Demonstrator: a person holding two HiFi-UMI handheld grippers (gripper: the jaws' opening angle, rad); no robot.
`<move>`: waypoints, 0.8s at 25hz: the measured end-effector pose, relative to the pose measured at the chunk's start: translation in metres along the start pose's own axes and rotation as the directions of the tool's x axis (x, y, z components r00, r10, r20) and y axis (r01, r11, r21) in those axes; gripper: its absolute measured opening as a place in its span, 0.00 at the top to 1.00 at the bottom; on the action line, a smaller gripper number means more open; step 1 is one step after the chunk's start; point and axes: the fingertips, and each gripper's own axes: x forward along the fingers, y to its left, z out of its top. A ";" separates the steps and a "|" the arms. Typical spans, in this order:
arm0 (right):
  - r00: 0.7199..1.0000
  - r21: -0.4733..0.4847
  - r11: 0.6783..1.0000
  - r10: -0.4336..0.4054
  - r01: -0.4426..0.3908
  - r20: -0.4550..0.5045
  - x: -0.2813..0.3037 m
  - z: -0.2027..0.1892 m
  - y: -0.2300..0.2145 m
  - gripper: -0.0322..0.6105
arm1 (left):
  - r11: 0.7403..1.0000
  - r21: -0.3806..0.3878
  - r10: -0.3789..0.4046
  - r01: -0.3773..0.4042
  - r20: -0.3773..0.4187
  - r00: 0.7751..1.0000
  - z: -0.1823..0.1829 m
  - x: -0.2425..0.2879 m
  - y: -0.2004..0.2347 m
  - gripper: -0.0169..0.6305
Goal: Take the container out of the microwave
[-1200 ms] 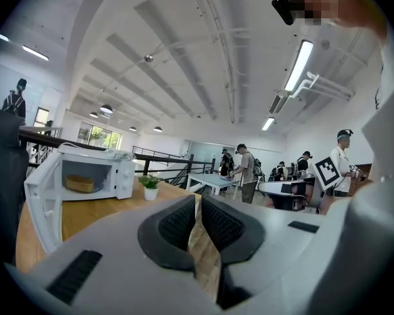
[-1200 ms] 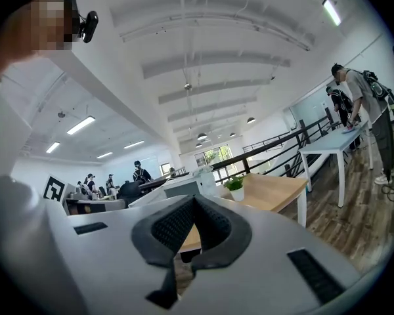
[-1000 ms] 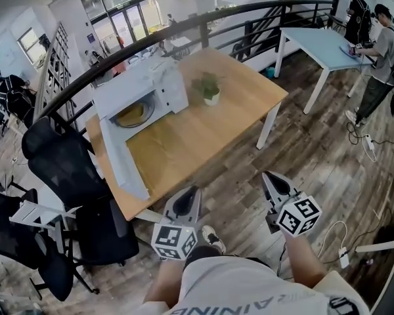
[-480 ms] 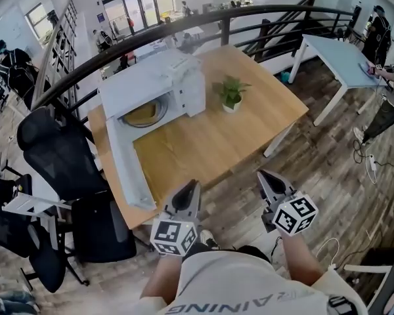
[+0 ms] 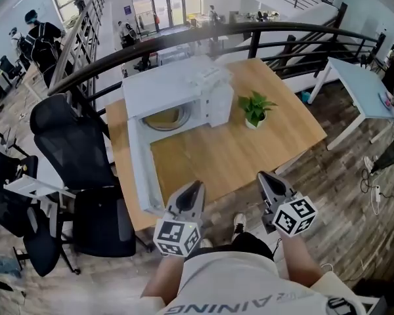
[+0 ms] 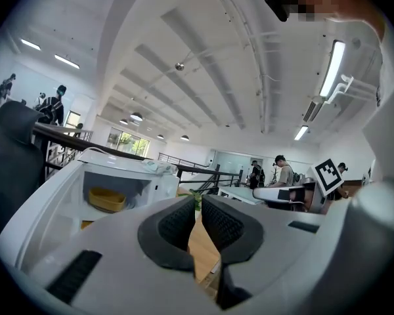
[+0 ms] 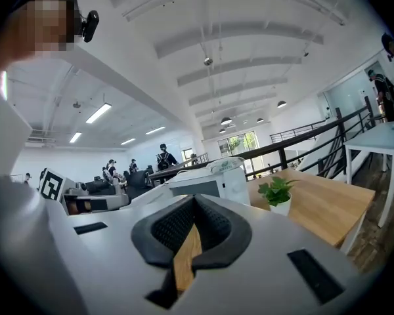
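Item: container (image 5: 165, 117), yellow, inside the microwave (image 5: 184, 87), whose door (image 5: 139, 169) is swung open, at my 11 o'clock on the counter (image 5: 249, 153). My left gripper (image 5: 191, 190): closed to a slit, empty. My right gripper (image 5: 268, 180): closed, empty. Change: the counter has drawn nearer over the last second; both grippers now sit just short of its edge. Judgement: I am approaching; reach into the cavity not begun.

Both grippers are held side by side ahead of the torso, apart and pointing forward, nearly level. Left gripper (image 5: 191, 189) — jaws drawn together to a thin slit, nothing between them. Right gripper (image 5: 268, 178) — jaws closed tip to tip, empty. Each marker cube (image 5: 177, 237) faces the wearer, above the forearms (image 5: 302, 258).
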 end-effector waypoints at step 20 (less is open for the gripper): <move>0.910 -0.066 0.913 0.391 -0.403 -0.138 0.207 0.033 -0.055 0.92 | 0.933 -0.055 0.356 -0.355 0.016 0.934 0.023 0.105 0.100 0.89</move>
